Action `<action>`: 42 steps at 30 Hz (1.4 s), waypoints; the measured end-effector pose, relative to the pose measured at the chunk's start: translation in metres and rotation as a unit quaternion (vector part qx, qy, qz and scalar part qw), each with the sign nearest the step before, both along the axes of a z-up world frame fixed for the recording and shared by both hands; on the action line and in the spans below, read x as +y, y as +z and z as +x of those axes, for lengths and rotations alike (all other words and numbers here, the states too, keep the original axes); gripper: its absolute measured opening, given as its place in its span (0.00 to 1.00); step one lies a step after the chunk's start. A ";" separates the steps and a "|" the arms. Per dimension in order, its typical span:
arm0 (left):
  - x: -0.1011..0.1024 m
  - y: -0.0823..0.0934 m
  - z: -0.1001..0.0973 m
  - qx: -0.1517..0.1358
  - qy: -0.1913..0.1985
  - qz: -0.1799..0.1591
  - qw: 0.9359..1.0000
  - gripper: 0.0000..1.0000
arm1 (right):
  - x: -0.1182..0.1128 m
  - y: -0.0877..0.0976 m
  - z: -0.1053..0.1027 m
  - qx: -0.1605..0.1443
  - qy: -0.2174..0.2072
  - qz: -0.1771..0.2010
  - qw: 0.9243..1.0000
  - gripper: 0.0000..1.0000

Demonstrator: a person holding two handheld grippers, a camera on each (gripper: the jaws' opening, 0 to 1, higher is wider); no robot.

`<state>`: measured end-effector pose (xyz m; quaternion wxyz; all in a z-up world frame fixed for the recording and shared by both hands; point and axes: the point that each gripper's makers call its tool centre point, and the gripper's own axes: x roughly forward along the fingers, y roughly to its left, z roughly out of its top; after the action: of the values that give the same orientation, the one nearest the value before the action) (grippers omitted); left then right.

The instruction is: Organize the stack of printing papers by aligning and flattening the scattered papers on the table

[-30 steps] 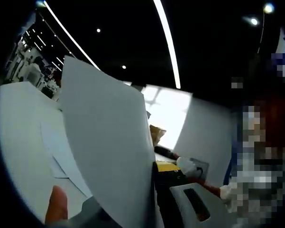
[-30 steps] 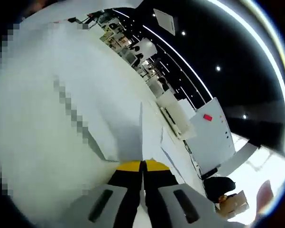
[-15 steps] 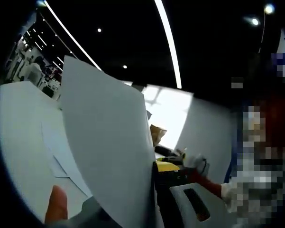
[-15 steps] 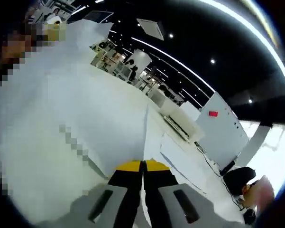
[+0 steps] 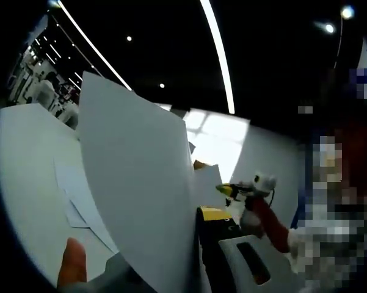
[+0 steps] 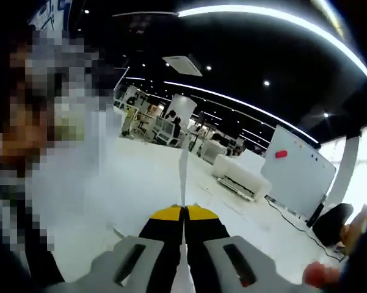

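While both grippers pinch lifted sheets, the left gripper [image 5: 198,213] holding a large sheet [image 5: 134,183] and the right gripper [image 6: 184,212] a thin one [image 6: 183,177], gathering seems underway; next, lay them on the table [image 5: 24,159].

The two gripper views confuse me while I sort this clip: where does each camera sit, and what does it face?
Left gripper view: rides the left gripper, facing a held paper sheet above the table; a fingertip shows.
Right gripper view: rides the right gripper, jaws pinching a sheet edge-on.
Shared: the right gripper appears in both.
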<state>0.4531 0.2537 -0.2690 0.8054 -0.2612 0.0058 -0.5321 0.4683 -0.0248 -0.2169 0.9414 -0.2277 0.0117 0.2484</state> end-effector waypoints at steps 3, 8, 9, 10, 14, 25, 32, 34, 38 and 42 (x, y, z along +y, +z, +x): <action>0.000 0.000 0.000 0.000 0.001 0.000 1.000 0.06 | -0.002 0.019 0.000 -0.023 0.021 0.002 1.000 0.00; 0.003 0.001 0.002 0.000 0.000 -0.003 1.000 0.06 | -0.006 0.041 0.000 -0.020 0.059 0.060 0.996 0.00; 0.003 0.001 0.002 -0.001 0.000 -0.003 1.000 0.06 | -0.009 0.046 0.001 -0.021 0.060 0.077 0.995 0.00; 0.003 0.001 0.002 -0.001 0.000 -0.003 1.000 0.06 | -0.013 0.048 0.002 -0.023 0.057 0.081 0.995 0.00; 0.002 0.001 0.000 -0.002 -0.001 -0.004 1.000 0.06 | -0.021 0.051 0.005 -0.029 0.054 0.094 0.994 0.00; 0.003 0.001 0.002 0.000 -0.002 -0.004 1.000 0.06 | -0.006 0.036 0.005 0.013 0.109 0.124 0.986 0.00; 0.002 0.001 0.001 0.001 -0.002 -0.003 1.000 0.06 | -0.005 0.039 0.005 0.011 0.110 0.121 0.986 0.00; 0.002 0.001 0.001 0.002 -0.001 -0.003 1.000 0.06 | -0.005 0.043 0.005 0.011 0.111 0.122 0.986 0.00; 0.001 0.000 0.001 0.003 -0.001 -0.003 1.000 0.06 | -0.007 0.056 0.005 0.010 0.112 0.122 0.986 0.00; 0.001 0.000 0.001 0.004 0.000 -0.003 1.000 0.06 | -0.009 0.069 0.004 0.005 0.112 0.120 0.986 0.00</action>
<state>0.4541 0.2551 -0.2690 0.8044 -0.2662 0.0075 -0.5311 0.4721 -0.0336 -0.1474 0.9281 -0.1112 -0.0388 0.3532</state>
